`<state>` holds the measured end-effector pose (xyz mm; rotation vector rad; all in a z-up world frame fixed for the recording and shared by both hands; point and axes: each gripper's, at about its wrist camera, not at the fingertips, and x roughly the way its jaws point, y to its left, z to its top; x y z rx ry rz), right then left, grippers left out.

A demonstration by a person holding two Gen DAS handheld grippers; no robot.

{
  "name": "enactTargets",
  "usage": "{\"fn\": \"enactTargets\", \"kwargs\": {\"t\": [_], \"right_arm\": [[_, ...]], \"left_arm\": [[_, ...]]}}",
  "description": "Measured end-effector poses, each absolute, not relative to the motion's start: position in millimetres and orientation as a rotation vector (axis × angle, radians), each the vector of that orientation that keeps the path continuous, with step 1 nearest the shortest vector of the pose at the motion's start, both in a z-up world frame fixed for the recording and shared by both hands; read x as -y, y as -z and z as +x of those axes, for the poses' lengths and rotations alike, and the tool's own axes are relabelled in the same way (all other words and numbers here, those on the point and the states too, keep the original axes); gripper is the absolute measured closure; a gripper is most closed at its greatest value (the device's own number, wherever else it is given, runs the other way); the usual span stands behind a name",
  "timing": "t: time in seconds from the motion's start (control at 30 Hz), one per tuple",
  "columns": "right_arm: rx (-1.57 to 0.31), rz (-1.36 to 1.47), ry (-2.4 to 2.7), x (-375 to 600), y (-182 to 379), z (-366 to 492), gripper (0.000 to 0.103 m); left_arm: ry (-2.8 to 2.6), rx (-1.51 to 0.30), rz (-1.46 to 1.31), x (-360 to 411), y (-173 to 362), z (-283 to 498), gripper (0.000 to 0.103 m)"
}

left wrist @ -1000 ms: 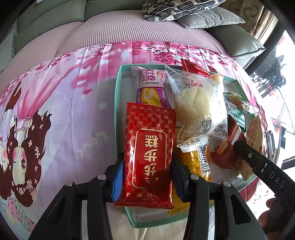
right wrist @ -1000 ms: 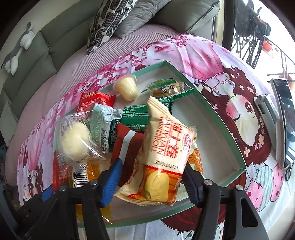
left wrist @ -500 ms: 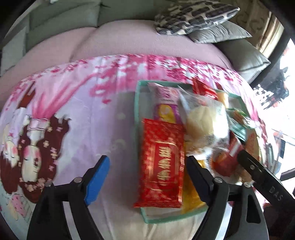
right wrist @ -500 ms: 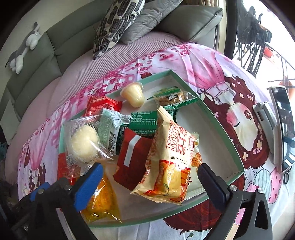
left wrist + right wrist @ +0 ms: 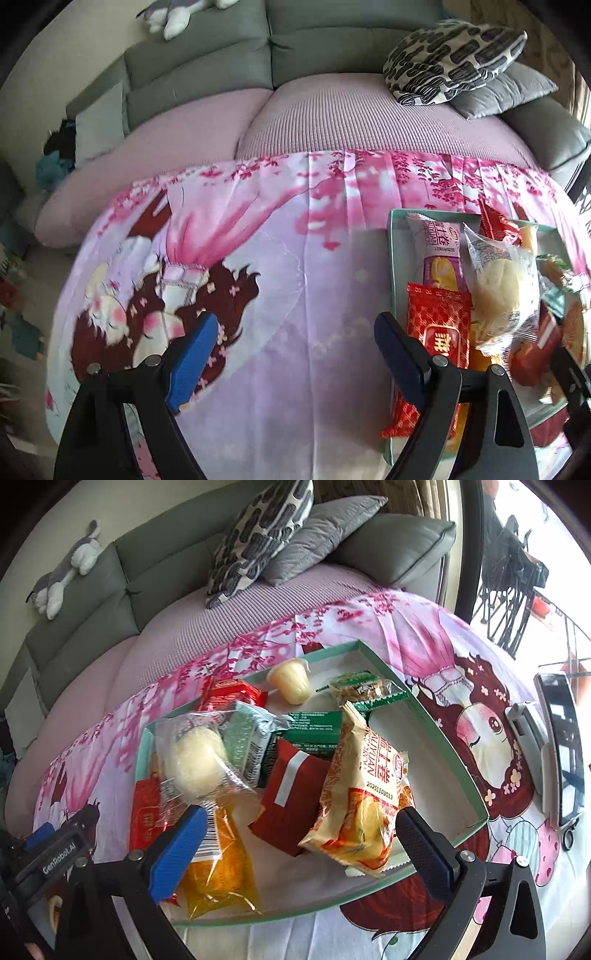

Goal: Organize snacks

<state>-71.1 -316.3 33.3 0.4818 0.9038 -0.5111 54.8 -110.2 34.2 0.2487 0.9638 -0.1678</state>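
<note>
Both tongs released, left tongs [image 5: 291,349] beside red packet [image 5: 437,334], right tongs [image 5: 295,840] straddling orange packet [image 5: 364,797]

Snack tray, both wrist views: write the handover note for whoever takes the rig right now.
Left claw: open, empty, over the pink cloth beside the tray.
Right claw: open, empty, above the tray's near end.
Things: the red packet lies along the tray's left side; the orange cake packet leans on the dark red pack. The clear-wrapped bun, jelly cup and green packets are also in the tray.
Done: all visible snacks are in the tray.
Left: the pile is loose and overlapping; it probably needs straightening.
</note>
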Motion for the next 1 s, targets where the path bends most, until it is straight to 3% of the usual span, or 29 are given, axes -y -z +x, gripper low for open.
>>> {"fn": "enactTargets", "kwargs": {"t": [1.0], "right_arm": [[-0.932,0.331,0.431,228,-28,-111,0.0]], "left_arm": [[0.164,-1.105,0.18,28,4,-9,0.016]]}}
